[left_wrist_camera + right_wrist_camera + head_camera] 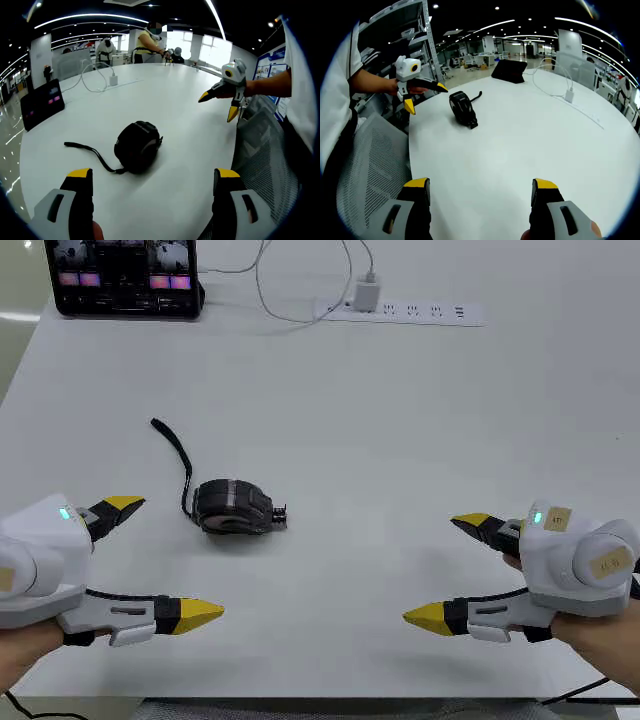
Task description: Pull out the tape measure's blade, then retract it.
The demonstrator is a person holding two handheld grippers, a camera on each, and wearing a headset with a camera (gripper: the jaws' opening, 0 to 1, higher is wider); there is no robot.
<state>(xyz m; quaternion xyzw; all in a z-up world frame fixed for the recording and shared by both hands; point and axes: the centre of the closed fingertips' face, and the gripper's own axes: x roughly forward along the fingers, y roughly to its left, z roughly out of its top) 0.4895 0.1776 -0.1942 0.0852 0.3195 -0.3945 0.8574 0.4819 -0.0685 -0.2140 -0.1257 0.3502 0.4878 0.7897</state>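
The left hand-held gripper point(175, 557) is being held at the near left edge of the counter point(400, 420), its jaws standing wide apart and gripping nothing. The right hand-held gripper point(434, 569) is being held at the near right edge, its jaws likewise spread and gripping nothing. Both are pointing inward toward each other, yellow tips clear of every object. The tape measure point(235, 507) is lying on the counter between them, nearer the left unit and apart from both, with the blade hook sitting at the case mouth on its right side. Its black wrist strap point(180, 455) is trailing from the case toward the far left. At the far edge a tablet point(125, 275) is showing a lit screen, and a white power strip point(400, 311) is carrying a plugged charger point(367, 292), with a white cable point(262, 285) looping beside it
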